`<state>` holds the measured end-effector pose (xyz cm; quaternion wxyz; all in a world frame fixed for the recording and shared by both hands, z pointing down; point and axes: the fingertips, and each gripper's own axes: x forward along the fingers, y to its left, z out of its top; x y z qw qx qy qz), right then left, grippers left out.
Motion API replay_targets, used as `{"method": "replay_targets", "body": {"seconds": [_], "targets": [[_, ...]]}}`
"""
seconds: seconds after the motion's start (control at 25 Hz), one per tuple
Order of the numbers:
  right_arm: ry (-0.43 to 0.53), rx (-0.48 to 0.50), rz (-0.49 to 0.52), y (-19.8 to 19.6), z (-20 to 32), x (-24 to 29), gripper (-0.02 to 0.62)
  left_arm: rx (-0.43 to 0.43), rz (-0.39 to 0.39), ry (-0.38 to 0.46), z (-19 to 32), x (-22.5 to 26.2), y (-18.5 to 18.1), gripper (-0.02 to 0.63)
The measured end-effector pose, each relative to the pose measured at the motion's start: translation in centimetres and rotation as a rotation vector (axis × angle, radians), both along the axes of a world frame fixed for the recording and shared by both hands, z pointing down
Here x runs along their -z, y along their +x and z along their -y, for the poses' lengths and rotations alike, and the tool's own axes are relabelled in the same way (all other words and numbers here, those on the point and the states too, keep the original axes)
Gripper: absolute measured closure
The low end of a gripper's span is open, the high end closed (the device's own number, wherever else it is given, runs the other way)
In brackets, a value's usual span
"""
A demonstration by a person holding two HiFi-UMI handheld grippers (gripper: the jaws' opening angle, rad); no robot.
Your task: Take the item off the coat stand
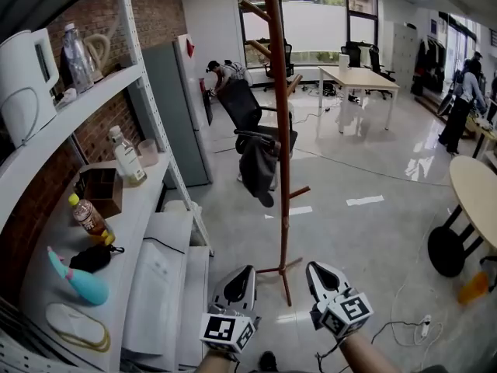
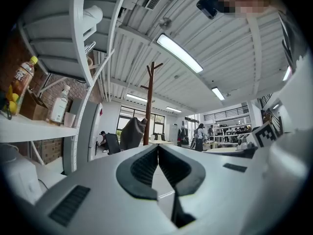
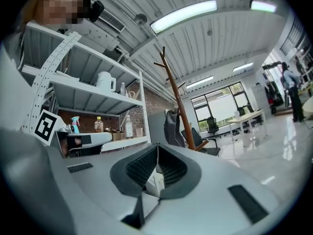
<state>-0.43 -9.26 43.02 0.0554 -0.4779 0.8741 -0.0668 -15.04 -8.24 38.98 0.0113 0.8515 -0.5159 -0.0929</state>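
Standing on what, would you say?

You're on a pale grey polished floor point(image 1: 365, 231) that mirrors the daylight, in a large open office. Tall windows point(image 1: 318, 22) fill the far wall. A black office chair point(image 1: 247, 107) sits between you and them.

And along your left side?

White metal shelving point(image 1: 85, 109) runs against a red brick wall point(image 1: 101, 14). You can see a clear bottle with a white label point(image 1: 126, 158), a brown drink bottle point(image 1: 89, 217) and a teal spray bottle point(image 1: 78, 280) on the lower shelf. A white kettle point(image 1: 23, 76) stands on the shelf above. A tall grey cabinet point(image 1: 175, 107) stands just past the shelving.

Where is the item you're after?

The wooden coat stand point(image 1: 277, 92) rises straight ahead of you, with its foot on the floor just beyond your grippers. A dark grey garment point(image 1: 258, 169) hangs on the stand's left side, close against the pole. It is well above both grippers and touches neither.

And your fingers?

Your left gripper point(image 1: 242, 278) and right gripper point(image 1: 320, 274) sit low in front of you, side by side and apart. On each one the fingers are pressed together at the tips with nothing between them.
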Motion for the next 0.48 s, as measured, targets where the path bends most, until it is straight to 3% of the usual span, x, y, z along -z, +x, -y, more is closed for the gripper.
{"method": "replay_targets", "body": {"seconds": [0.28,0.48], "targets": [[-0.002,-0.050,-0.007,-0.7,3.7,0.7,0.589,-0.049,-0.010,-0.017,4.4,-0.5,-0.6,0.598],[-0.008,-0.093,-0.027,1.4,5.3,-1.0,0.589,-0.060,-0.014,-0.030,6.7,-0.7,-0.4,0.598]]}}
